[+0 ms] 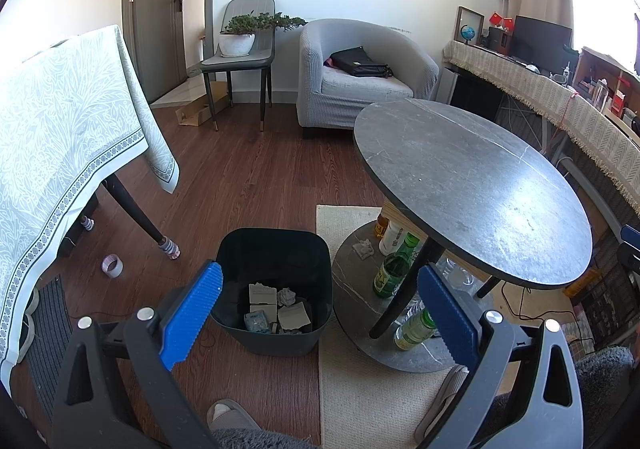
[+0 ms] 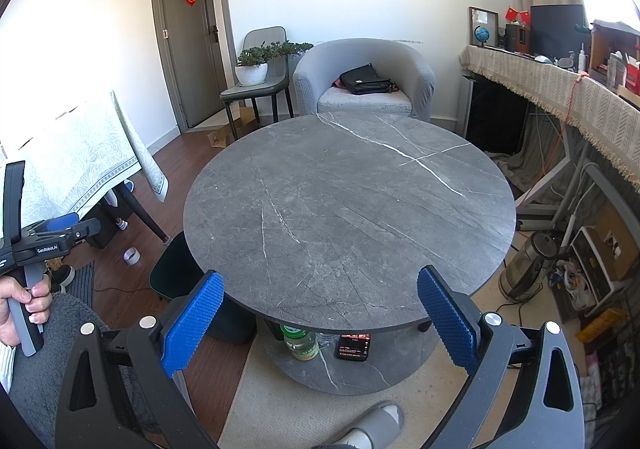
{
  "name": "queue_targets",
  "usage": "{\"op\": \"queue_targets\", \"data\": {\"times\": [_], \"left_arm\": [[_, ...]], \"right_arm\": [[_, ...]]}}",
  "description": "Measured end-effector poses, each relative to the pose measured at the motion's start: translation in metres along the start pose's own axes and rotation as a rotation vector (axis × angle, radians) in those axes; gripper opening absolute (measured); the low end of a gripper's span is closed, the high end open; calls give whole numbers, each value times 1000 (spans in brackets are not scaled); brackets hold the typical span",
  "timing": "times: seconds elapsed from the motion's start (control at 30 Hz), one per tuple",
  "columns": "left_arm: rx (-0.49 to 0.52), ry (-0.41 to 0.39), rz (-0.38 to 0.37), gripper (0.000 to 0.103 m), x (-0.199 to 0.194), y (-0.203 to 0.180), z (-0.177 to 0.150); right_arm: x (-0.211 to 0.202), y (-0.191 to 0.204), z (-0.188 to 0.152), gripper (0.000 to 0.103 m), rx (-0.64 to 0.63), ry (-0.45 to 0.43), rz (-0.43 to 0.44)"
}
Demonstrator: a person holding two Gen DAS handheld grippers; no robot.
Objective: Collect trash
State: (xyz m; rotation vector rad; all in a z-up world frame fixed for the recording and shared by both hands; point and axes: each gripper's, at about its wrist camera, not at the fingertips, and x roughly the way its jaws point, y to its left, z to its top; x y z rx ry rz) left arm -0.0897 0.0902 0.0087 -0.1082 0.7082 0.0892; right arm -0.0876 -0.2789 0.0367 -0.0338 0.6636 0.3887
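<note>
Down on the wood floor, a dark bin [image 1: 276, 289] with trash [image 1: 276, 309] at the bottom: torn paper bits, a grey crumpled wad, a bluish wrapper. Too small to tell more. Standing just beside the round grey table [image 1: 472, 185], between it and the cloth-covered table [image 1: 60, 129]. From the right wrist view, mostly hidden under the round tabletop [image 2: 348, 209], only a dark corner of the bin [image 2: 176, 273] peeking out.

Above the bin, the left gripper [image 1: 320, 313], blue pads spread wide, holding nothing. Over the tabletop edge, the right gripper [image 2: 320, 321], also wide open and empty. At the left edge of that view, a hand [image 2: 20, 309] wrapped around the left gripper's handle.

On the lower shelf [image 1: 352, 289], green bottles [image 1: 394, 269] partly hidden behind a table leg, plus a grey crumpled scrap [image 1: 364, 248]. Also a dark phone-like thing [image 2: 353, 347], hard to make out. On the floor, a tape roll [image 1: 112, 265]. Slippers [image 1: 230, 415] cut off at the bottom.
</note>
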Motion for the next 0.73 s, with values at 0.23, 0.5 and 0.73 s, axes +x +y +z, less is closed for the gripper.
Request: {"op": "queue_targets", "data": {"times": [0.23, 0.5, 0.73], "left_arm": [[-1, 0, -1, 100, 0, -1, 0], [1, 6, 1, 100, 1, -2, -2], [0, 15, 0, 100, 2, -4, -4]], "right_arm": [[0, 1, -1, 98, 0, 0, 0], [0, 1, -1, 98, 2, 2, 0], [0, 1, -1, 98, 2, 1, 0]]}}
